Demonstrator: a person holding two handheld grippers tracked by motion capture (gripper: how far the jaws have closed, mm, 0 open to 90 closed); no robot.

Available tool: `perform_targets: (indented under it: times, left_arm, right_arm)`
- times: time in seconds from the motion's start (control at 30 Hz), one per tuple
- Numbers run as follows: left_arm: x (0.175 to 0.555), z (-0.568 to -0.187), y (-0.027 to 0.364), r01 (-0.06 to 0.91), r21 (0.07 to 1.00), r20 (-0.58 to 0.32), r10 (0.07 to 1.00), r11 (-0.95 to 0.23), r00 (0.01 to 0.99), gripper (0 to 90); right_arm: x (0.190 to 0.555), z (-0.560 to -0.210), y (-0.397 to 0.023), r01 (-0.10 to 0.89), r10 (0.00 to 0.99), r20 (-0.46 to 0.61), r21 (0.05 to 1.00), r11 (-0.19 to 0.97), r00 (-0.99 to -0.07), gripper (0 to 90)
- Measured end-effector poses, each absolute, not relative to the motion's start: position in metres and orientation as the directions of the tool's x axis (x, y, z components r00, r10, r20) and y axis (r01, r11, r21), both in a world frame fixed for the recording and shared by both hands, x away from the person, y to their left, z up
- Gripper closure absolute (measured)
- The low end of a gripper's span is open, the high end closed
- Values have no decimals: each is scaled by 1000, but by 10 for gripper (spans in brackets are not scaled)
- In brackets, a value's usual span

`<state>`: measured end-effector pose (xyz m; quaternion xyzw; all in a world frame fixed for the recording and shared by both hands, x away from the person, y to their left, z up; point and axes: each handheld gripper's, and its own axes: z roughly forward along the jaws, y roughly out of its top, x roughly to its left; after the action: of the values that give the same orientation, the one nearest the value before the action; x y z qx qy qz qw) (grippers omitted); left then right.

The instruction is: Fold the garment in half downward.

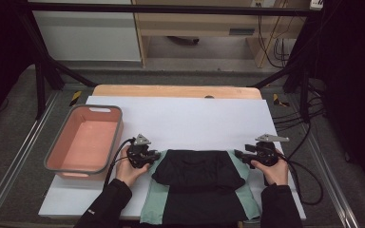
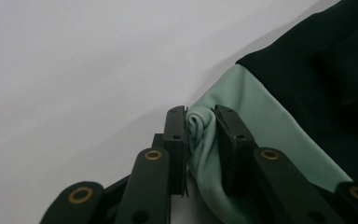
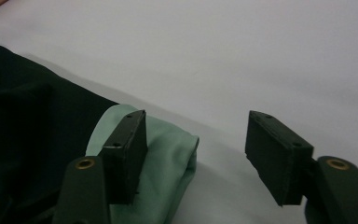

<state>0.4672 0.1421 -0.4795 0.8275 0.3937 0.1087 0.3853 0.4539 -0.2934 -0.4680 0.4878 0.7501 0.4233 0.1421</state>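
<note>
Item: black garment (image 1: 197, 185) with mint-green side panels, partly folded, lying on the white sheet (image 1: 190, 118) at the near middle of the table (image 1: 176, 91). Long axis runs from the near edge toward the far side; upper part folded over, fold edge crosswise between the two grippers.

Left gripper (image 1: 145, 156): at the garment's left upper corner, jaws clamped on a bunched pinch of green fabric (image 2: 200, 135), seen pressed between both pads in the left gripper view.

Right gripper (image 1: 247, 156): at the right upper corner, jaws about half apart; green fabric (image 3: 168, 158) lies between them, against one pad, the other pad clear of it over bare sheet.

Adjacent: pink tub (image 1: 52, 156) with grey rim, left of the garment, well apart.
</note>
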Motion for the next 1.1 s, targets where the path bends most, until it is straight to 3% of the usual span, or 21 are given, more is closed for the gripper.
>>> perform_targets:
  times: [0.5, 0.63, 1.1]
  left_arm:
    - [467, -479, 142, 567, 723, -123, 733, -396, 669, 746]
    - [467, -479, 142, 566, 723, -121, 733, -397, 669, 746]
    - [467, -479, 142, 576, 724, -136, 740, -380, 659, 778]
  right_arm:
    - [456, -484, -290, 638, 833, 207, 741, 209, -513, 551]
    - [455, -484, -288, 647, 824, 225, 733, 208, -520, 661]
    - [452, -481, -282, 645, 830, 185, 723, 248, -527, 832]
